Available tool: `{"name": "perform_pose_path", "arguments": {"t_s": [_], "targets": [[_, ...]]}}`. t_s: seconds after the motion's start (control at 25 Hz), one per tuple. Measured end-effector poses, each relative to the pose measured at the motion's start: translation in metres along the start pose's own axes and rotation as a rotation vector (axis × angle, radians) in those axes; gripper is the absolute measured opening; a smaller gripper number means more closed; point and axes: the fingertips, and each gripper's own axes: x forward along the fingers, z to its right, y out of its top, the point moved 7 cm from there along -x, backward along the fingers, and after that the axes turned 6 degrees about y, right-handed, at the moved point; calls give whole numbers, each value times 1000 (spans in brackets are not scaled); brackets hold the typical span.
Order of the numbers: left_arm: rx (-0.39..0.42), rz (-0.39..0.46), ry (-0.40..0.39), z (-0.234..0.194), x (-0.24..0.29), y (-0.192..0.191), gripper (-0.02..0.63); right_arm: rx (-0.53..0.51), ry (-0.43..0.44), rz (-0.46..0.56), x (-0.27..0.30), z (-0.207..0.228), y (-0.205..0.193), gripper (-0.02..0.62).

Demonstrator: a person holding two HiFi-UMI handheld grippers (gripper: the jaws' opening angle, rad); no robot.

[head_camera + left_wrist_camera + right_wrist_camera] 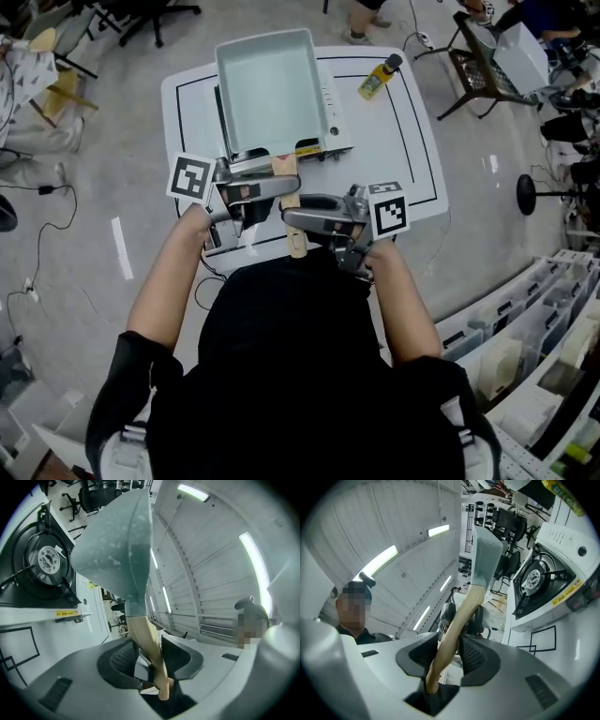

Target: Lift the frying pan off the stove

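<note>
1. Gripping the wooden handle (285,167) of the frying pan (267,89) with both claws, one behind the other along its length.
2. Left gripper (149,654): jaws drawn in narrow on the handle, ribbed pads pressed to either side, clamped on the stretch nearer the pan.
3. Right gripper (451,641): likewise clamped tight on the handle, farther back toward its free end and close to the person's body.
4. Pale green and rectangular, held up over the stove (331,112). Seen apart from the burner (46,558) and its black pan supports in both gripper views, with the pan's underside turned toward the cameras.
5. From the head view, covering most of the stove, leaving only its right edge and a front strip with a yellow label in sight.
6. Set on a white table (412,150) marked with a black outline, the stove lying inside the lines.
7. Toward the table's far right corner, a yellow bottle (378,79) with a dark cap, well apart from the pan and both grippers.
8. Around the table on the grey floor: loose cables (37,244) at the left, office chairs (141,14) at the far side, a dark folding stand (473,75) at the upper right.
9. Along the right edge, shelves of pale bins (534,319), well apart from the table.
</note>
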Motion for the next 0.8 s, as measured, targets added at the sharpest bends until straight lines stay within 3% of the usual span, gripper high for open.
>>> {"name": "perform_pose_path", "arguments": {"t_s": [0.2, 0.48, 0.8], "targets": [[43, -56, -15, 16, 29, -19, 155, -32, -7, 34, -25, -24, -19, 153], [91, -114, -24, 30, 52, -111, 156, -74, -15, 93, -54, -57, -112, 152], [9, -171, -9, 31, 55, -119, 160, -8, -40, 153, -53, -65, -123, 155]]}}
